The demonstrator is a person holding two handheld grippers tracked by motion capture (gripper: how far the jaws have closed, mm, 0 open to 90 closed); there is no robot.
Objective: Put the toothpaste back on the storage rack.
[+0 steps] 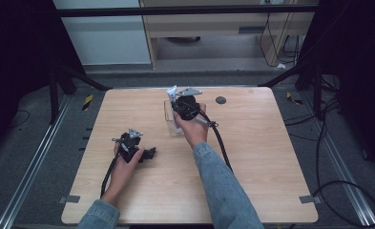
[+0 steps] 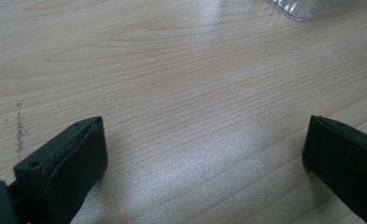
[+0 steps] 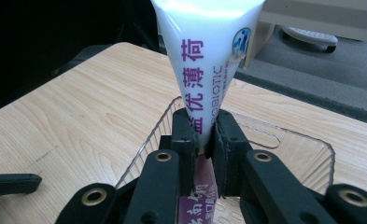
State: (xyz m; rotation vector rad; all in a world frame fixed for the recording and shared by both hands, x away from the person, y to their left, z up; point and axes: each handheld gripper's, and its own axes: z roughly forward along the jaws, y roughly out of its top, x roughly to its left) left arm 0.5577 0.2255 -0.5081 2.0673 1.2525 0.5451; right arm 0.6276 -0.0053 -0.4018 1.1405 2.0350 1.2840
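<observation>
Across the wooden worktop (image 1: 252, 157), I am seeing a clear plastic tray (image 3: 307, 154) sitting toward twelve o'clock of centre. Over that tray my right tool (image 3: 203, 135) is gripping a white tube (image 3: 204, 56) with purple lettering, jaws pinched tight on its narrow end, tube standing upright. Down at eight o'clock my left tool (image 2: 204, 158) is resting on bare wood, jaws spread wide, holding nothing.

Blue denim sleeves (image 1: 223, 186); black fingers (image 3: 183, 140) with brass-ringed screw holes, black cables (image 1: 222, 143).
</observation>
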